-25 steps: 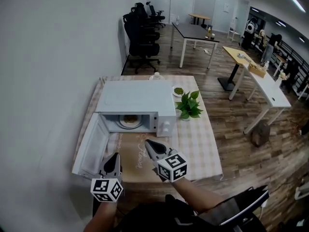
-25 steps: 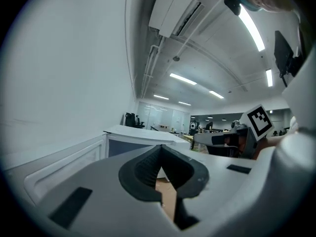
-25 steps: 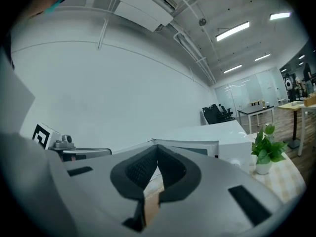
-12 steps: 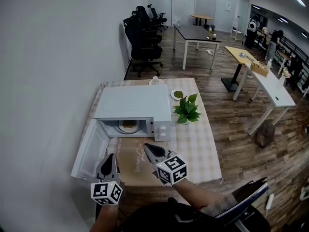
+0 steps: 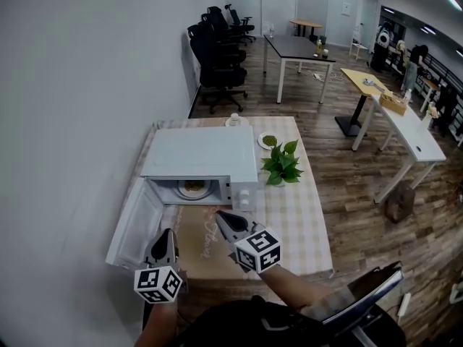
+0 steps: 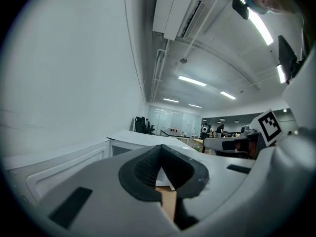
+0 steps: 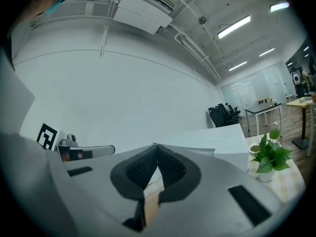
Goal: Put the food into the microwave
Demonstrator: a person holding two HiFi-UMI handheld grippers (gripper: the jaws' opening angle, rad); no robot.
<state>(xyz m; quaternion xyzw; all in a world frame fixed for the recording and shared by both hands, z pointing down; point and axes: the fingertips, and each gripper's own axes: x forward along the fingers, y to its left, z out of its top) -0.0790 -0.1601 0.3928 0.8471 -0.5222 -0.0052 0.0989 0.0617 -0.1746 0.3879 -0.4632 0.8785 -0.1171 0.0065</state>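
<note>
A white microwave (image 5: 199,157) stands on the checked table (image 5: 304,223) with its door (image 5: 134,223) swung open to the left. Inside the cavity lies a plate of food (image 5: 194,188). A second small plate with green food (image 5: 268,142) sits behind the plant. My left gripper (image 5: 168,231) hovers shut and empty in front of the open door. My right gripper (image 5: 220,214) is shut and empty too, pointing at the microwave's front from a short way off. The left gripper view shows the left gripper (image 6: 159,147) with jaws closed together, and the right gripper view shows the same of the right gripper (image 7: 156,146).
A potted green plant (image 5: 281,163) stands right of the microwave, and a small bottle (image 5: 233,119) behind it. A brown paper mat (image 5: 202,237) lies in front of the microwave. A white wall runs along the left. Office chairs (image 5: 217,45) and desks (image 5: 394,121) fill the room beyond.
Both grippers have risen slightly and stay shut. The head view has drawn back a little, so the microwave looks smaller. The food plate has not moved.
</note>
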